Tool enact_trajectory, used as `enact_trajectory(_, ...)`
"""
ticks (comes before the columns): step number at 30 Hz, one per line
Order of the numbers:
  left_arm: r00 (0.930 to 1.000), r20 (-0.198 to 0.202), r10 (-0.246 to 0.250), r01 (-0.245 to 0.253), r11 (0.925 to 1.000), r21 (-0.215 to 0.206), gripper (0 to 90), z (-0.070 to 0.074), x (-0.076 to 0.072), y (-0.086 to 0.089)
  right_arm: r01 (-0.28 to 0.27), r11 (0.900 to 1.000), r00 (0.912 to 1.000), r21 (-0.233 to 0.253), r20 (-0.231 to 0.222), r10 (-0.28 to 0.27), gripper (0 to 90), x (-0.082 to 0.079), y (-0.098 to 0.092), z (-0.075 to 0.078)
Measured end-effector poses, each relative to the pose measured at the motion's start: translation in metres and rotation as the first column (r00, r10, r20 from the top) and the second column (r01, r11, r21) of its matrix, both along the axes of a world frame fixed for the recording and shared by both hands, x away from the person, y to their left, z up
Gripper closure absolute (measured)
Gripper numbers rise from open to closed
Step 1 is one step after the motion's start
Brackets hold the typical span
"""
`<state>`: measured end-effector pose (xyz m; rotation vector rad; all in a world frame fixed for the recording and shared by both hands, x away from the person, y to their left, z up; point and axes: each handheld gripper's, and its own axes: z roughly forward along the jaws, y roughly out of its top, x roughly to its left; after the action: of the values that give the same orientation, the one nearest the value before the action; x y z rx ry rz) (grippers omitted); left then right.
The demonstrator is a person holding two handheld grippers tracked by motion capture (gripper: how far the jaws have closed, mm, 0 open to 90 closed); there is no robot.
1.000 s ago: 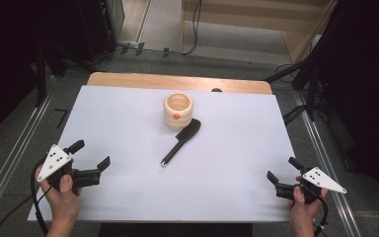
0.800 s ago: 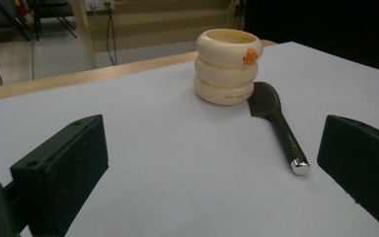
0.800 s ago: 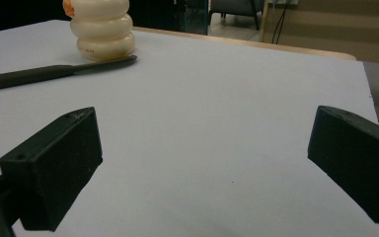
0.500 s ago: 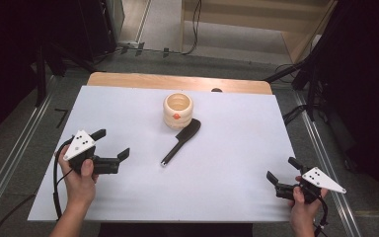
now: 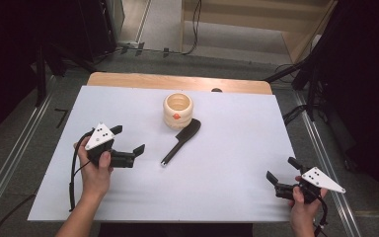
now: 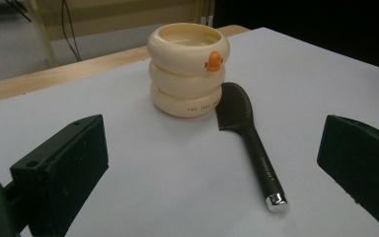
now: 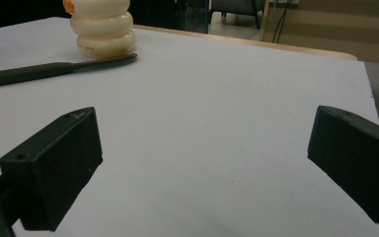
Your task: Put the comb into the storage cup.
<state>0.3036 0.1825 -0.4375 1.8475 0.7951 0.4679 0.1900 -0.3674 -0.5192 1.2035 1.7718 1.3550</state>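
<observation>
Comb [image 5: 181,140], black, lying diagonally at centre frame of the high view on the white surface [image 5: 227,163], its toothed head touching a cream ringed cup [image 5: 177,110] just above. Left gripper [image 5: 128,144], at left of centre, points toward the comb's handle with jaws wide open and empty. Right gripper [image 5: 282,171], at lower right, rests well apart, jaws likewise open.

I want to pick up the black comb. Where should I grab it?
Probably the comb by its long thin handle, near the silver tip. The left gripper, open, is nearest; come from that side. The toothed head lies right beside the cream cup.
</observation>
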Motion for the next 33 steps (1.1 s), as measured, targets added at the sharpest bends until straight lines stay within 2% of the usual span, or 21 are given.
enact_trajectory(6, 0.9995, -0.021, -0.025, 0.025, 0.9997, 0.003, 0.0, -0.002, 0.007, -0.014, -0.002, 1.000, 1.0000, -0.010, 0.001, 0.002, 0.0, 0.001, 0.000, 0.000)
enact_trajectory(21, 0.9936, -0.082, -0.077, 0.081, 0.9957, 0.045, 0.0, -0.005, 0.026, -0.048, 0.001, 1.000, 1.0000, -0.018, -0.002, -0.001, 0.0, 0.001, 0.001, 0.000)
enact_trajectory(33, 0.9861, -0.147, -0.078, 0.090, 0.9929, 0.077, 0.0, -0.013, 0.038, -0.069, -0.001, 1.000, 1.0000, -0.020, -0.007, 0.001, 0.0, 0.001, 0.002, 0.000)
